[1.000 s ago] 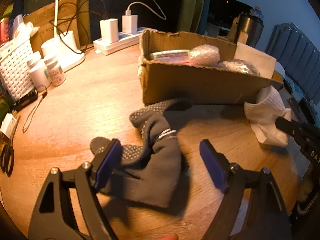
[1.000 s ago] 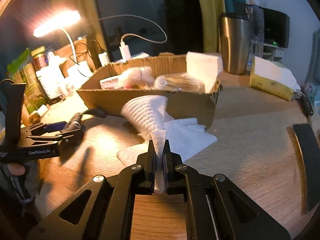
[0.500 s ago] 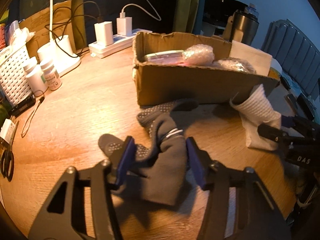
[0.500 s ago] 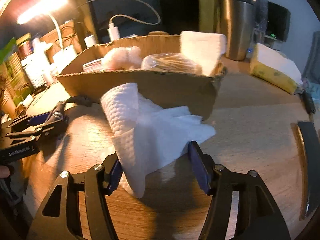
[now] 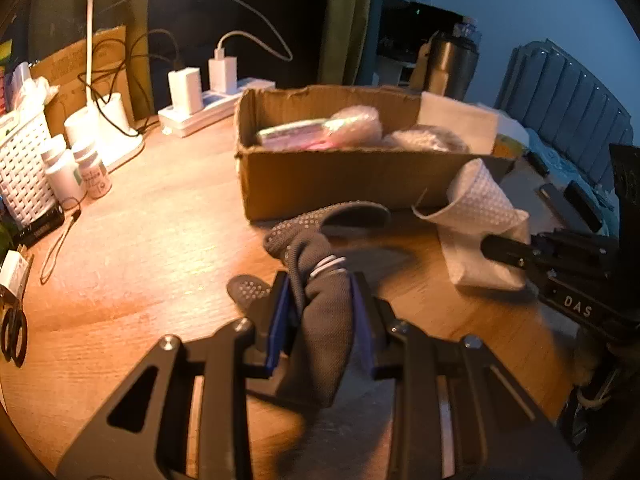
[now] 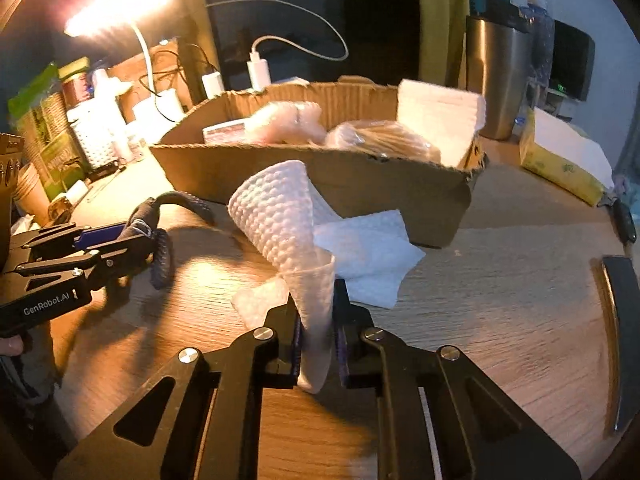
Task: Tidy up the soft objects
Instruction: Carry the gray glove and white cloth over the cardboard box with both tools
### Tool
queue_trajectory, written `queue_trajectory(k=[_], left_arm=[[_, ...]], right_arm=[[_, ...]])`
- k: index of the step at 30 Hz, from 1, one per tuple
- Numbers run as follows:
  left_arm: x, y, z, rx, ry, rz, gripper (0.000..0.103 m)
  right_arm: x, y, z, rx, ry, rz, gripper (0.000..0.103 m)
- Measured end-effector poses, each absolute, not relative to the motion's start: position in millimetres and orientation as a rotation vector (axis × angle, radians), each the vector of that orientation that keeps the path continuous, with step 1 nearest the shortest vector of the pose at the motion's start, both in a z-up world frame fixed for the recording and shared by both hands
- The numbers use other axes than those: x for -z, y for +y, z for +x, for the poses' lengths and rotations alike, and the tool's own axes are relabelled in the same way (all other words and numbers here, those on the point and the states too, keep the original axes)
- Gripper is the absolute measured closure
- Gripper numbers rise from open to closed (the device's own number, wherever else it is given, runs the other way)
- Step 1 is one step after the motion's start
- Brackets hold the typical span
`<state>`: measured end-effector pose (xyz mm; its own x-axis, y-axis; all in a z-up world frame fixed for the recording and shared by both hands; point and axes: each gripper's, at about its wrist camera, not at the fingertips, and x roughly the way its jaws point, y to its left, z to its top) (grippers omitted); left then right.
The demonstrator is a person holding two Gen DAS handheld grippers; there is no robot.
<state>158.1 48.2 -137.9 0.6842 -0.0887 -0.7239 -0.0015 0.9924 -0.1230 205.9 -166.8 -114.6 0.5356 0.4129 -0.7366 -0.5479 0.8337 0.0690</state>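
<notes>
A grey sock (image 5: 325,334) with grip dots lies bunched on the wooden table (image 5: 152,264) in front of a cardboard box (image 5: 340,180). My left gripper (image 5: 320,292) is shut on its cuff, both blue pads pressing the fabric. In the right wrist view the same sock (image 6: 160,258) droops from that gripper (image 6: 120,240). My right gripper (image 6: 316,320) has its jaws closing on a white waffle cloth (image 6: 276,216), which stands up in a cone between the pads. The cloth (image 5: 480,208) and right gripper (image 5: 504,248) also show at the right of the left wrist view.
The box holds wrapped bundles and a white folded cloth (image 6: 436,116). Behind it are a power strip with chargers (image 5: 200,112), a lamp base (image 5: 104,128), pill bottles (image 5: 76,172) and a white basket (image 5: 20,172). A steel tumbler (image 6: 496,80) and tissue pack (image 6: 560,160) stand at the right.
The left jaws came together from wide apart onto the grey sock. The right jaws let go of the white cloth, spread around it, then closed on it again.
</notes>
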Motion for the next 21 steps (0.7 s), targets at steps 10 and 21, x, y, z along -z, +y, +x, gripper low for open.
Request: queue_trajectory(k=[10, 21], left_arm=[[111, 45, 145, 0.089, 0.744, -0.129, 0.072], [68, 40, 143, 0.123, 0.645, -0.145, 0.072]], right_arm=[[88, -172, 187, -0.585, 0.752, -0.183, 0.088], [56, -183, 183, -0.574, 0.669, -0.172, 0.088]])
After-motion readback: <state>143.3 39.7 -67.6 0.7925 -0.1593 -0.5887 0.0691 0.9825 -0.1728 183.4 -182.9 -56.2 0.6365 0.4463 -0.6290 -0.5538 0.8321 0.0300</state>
